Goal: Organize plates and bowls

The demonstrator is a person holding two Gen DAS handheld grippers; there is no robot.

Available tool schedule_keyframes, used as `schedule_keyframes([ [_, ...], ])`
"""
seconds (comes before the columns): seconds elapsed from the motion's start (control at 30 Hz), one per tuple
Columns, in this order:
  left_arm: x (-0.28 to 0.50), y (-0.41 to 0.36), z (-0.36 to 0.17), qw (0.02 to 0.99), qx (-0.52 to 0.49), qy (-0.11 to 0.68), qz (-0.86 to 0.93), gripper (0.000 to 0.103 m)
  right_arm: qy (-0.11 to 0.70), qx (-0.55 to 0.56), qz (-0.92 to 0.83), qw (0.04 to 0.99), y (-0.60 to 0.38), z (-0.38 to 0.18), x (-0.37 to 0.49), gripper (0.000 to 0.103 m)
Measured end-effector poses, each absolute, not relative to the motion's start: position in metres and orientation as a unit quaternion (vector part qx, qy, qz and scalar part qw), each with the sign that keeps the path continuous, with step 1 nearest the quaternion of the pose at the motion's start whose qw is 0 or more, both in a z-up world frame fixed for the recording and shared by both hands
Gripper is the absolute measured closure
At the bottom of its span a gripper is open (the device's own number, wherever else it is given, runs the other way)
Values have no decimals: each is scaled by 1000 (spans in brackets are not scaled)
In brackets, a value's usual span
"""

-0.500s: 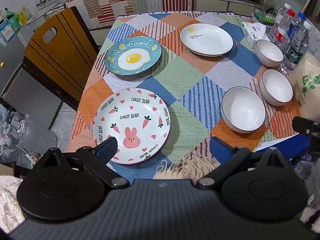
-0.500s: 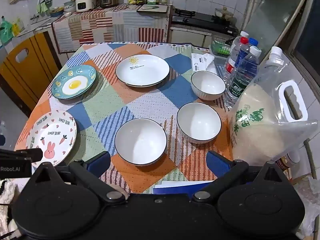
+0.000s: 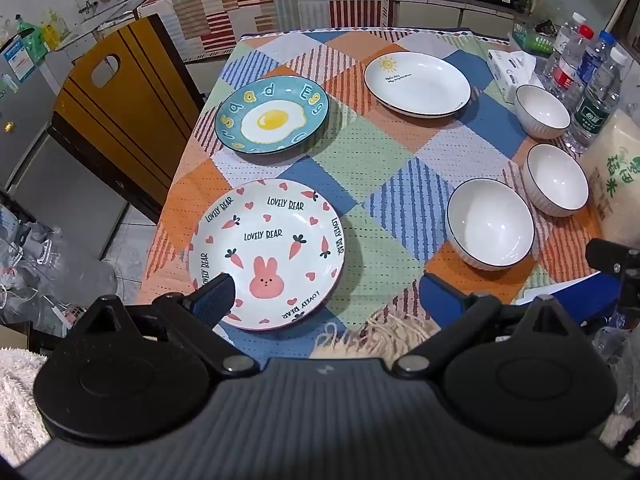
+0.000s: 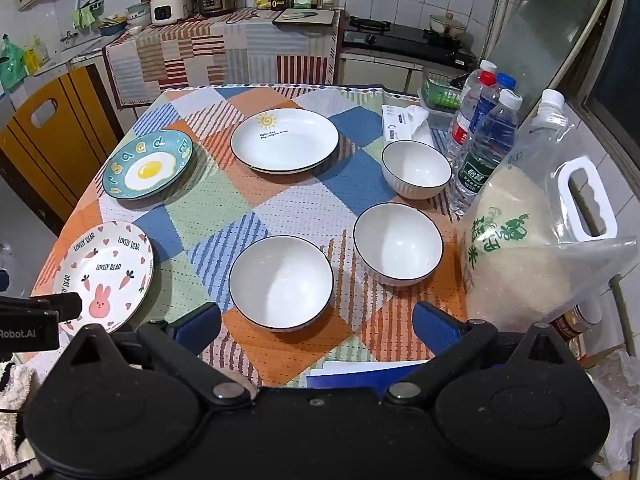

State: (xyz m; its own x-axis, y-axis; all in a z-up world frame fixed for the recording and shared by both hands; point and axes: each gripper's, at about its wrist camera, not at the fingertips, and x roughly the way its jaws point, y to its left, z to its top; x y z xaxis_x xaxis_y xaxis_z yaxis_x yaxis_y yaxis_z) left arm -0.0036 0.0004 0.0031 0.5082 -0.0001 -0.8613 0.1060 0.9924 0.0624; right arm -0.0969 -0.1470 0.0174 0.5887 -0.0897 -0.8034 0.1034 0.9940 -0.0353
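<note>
Three plates lie on the patchwork tablecloth point(image 3: 384, 148): a bunny plate point(image 3: 272, 248) point(image 4: 106, 272) nearest, a teal egg plate point(image 3: 272, 118) point(image 4: 148, 164) behind it, and a white sun plate point(image 3: 418, 82) point(image 4: 284, 140) farther back. Three white bowls stand to the right: near point(image 3: 490, 222) point(image 4: 280, 280), middle point(image 3: 556, 178) point(image 4: 398, 242), far point(image 3: 542, 110) point(image 4: 416, 168). My left gripper point(image 3: 324, 300) is open, its left finger over the bunny plate's near rim. Holding nothing, my right gripper point(image 4: 316, 326) is open just in front of the near bowl.
A big bag of rice point(image 4: 532, 248) stands at the table's right edge beside several water bottles point(image 4: 486, 148) and a tissue box point(image 4: 400, 122). A yellow folding chair point(image 3: 120, 108) stands left of the table. Kitchen counters lie beyond.
</note>
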Motion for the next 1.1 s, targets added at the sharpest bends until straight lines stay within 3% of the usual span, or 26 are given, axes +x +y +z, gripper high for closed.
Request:
schedule_keyframes([
  [1.1,-10,5,0,871,51,486,-46,3,447,-2,-55,893,-145,10,-101,0],
])
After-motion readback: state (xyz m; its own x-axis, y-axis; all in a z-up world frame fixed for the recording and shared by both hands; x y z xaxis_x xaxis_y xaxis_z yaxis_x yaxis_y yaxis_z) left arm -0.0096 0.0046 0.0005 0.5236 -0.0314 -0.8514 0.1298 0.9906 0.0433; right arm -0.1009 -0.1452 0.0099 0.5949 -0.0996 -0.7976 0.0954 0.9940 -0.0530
